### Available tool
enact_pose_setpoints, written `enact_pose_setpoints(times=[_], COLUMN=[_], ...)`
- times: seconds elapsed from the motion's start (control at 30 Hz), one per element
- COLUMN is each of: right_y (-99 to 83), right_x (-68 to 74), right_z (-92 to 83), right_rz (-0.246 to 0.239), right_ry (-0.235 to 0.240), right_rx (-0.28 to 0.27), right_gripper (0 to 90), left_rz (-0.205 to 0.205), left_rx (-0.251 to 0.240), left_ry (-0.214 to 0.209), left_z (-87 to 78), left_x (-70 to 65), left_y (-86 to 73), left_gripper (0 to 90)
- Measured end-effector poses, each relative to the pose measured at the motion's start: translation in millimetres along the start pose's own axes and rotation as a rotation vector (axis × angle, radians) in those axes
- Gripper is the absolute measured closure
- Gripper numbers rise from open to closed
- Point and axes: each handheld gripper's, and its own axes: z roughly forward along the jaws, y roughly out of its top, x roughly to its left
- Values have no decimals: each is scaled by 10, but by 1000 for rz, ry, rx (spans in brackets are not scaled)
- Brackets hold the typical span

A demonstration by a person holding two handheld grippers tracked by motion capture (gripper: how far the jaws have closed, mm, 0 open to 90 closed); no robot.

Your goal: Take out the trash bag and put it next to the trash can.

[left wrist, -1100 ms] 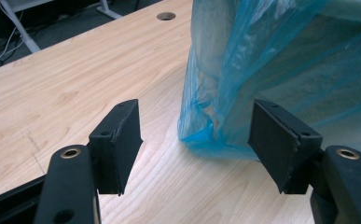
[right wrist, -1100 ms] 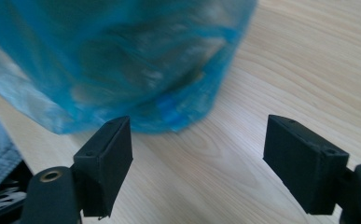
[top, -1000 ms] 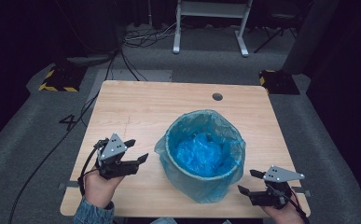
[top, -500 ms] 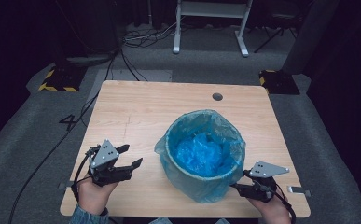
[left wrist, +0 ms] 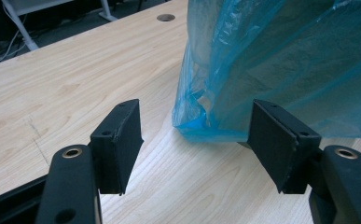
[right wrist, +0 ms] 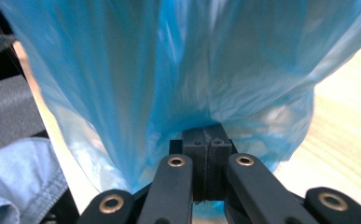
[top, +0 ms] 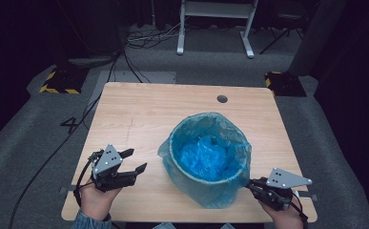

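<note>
My right claw (top: 249, 183) sits at about five o'clock on the wooden table (top: 144, 109), tight against the lower right side of the blue bin liner (top: 206, 191). Its jaws have just been closing, and in the right gripper view they are pressed together with the blue plastic (right wrist: 178, 84) bunched right at their tips; I read that as a pinch on a fold of the film, though the fold itself is hidden between the pads.

The liner is draped over a round bin (top: 208, 148) that stands a little right of the table's centre, toward my edge. Its loose skirt hangs down the outside to the tabletop.

My left claw (top: 137, 161) rests at about seven o'clock, near the bin's left side and apart from it. Its jaws are spread wide with nothing between them. In the left gripper view, the bag's bottom edge (left wrist: 215, 133) lies on the wood just beyond the two pads (left wrist: 122, 135).

A round cable hole (top: 222, 98) shows at about one o'clock on the table.
</note>
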Motion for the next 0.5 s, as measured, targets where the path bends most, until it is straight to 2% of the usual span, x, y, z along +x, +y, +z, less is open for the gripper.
enact_pose_setpoints(times=[0.2, 0.37, 0.4, 0.43, 0.47, 0.5], right_y=[28, 20, 20, 12, 12, -5], right_x=[46, 53, 52, 49, 49, 51], right_z=[-145, -246, -261, -277, -277, -274], right_rz=[-12, 2, 13, 27, 27, 53], right_ry=[-25, -27, -12, -13, -13, -9], right_rx=[-34, -46, -35, -41, -41, -29], right_gripper=[900, 900, 851, 601, 601, 426], left_rz=[6, 5, 5, 7, 7, 6], left_rx=[7, 8, 9, 9, 9, 9], left_ry=[-12, -17, -18, -17, -17, -17], left_z=[35, 51, 52, 53, 53, 52], left_x=[-1, -3, -4, -7, -7, -4], left_y=[-1, 5, 6, 9, 9, 9], left_gripper=[349, 350, 350, 350, 351, 351])
